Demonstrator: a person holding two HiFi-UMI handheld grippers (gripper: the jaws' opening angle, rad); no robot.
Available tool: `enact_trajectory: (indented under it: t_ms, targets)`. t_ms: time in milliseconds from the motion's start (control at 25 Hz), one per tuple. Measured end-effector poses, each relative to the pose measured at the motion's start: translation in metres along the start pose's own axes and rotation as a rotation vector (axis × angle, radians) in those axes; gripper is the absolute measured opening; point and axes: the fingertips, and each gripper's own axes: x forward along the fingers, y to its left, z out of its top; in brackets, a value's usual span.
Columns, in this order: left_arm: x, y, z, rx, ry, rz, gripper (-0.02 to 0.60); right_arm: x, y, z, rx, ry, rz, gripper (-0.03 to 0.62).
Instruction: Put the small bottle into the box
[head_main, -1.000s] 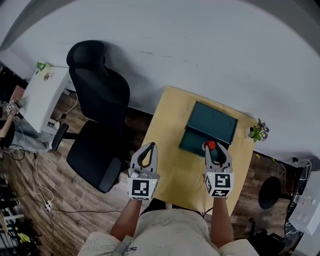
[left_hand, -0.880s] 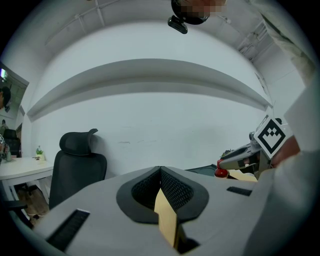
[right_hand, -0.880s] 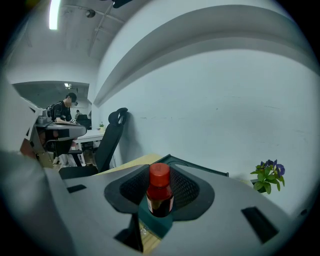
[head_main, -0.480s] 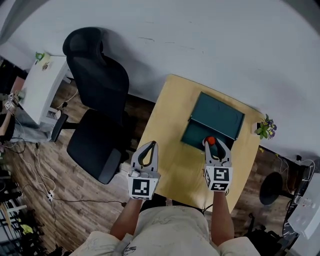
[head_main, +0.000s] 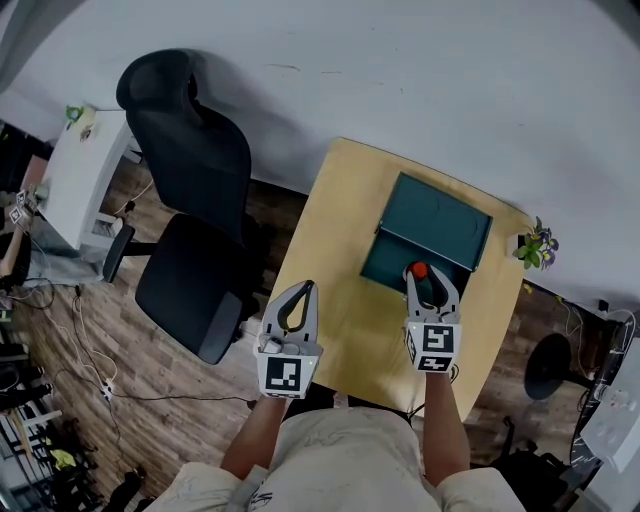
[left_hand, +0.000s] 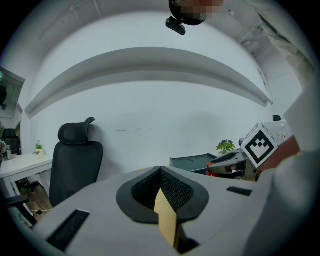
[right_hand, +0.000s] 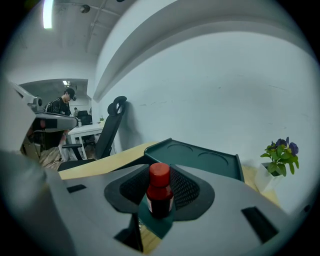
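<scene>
My right gripper (head_main: 424, 282) is shut on a small dark bottle with a red cap (right_hand: 159, 192), held upright between the pads. In the head view the red cap (head_main: 419, 270) shows just above the near edge of the dark green box (head_main: 432, 229), which lies open on the wooden table (head_main: 340, 240) with its lid raised toward the wall. The right gripper view shows the box lid (right_hand: 200, 158) straight ahead, behind the bottle. My left gripper (head_main: 293, 309) hovers at the table's near left edge, its tips together with nothing between them (left_hand: 161, 172).
A black office chair (head_main: 195, 210) stands left of the table. A small potted plant (head_main: 537, 246) sits at the table's far right corner by the white wall. A white desk (head_main: 85, 175) stands at the far left, with cables on the wood floor.
The right gripper has carried the bottle a little forward toward the box. The view has shifted slightly; the left gripper holds its place.
</scene>
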Motion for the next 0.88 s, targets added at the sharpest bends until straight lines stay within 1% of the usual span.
enact_trajectory:
  t_ms: [80,160,360,520,880]
  targets:
    - [0.001,-0.003,-0.002,0.007,0.015,-0.013,0.008,-0.001,0.002,-0.001,-0.028,-0.003,0.000,0.140]
    - [0.002,-0.006,-0.003,0.020,0.014,-0.024,0.008,-0.003,0.004,-0.003,-0.043,-0.006,-0.005,0.140]
    - [0.000,-0.009,-0.003,0.019,0.013,-0.036,0.008,-0.009,0.002,-0.009,-0.043,-0.004,-0.028,0.140]
    - [0.000,-0.010,-0.003,0.011,0.013,-0.038,0.008,-0.009,0.002,-0.010,-0.045,-0.004,-0.029,0.140]
    - [-0.001,-0.010,0.000,0.023,0.003,-0.042,0.008,-0.009,0.001,-0.011,-0.043,0.000,-0.035,0.144]
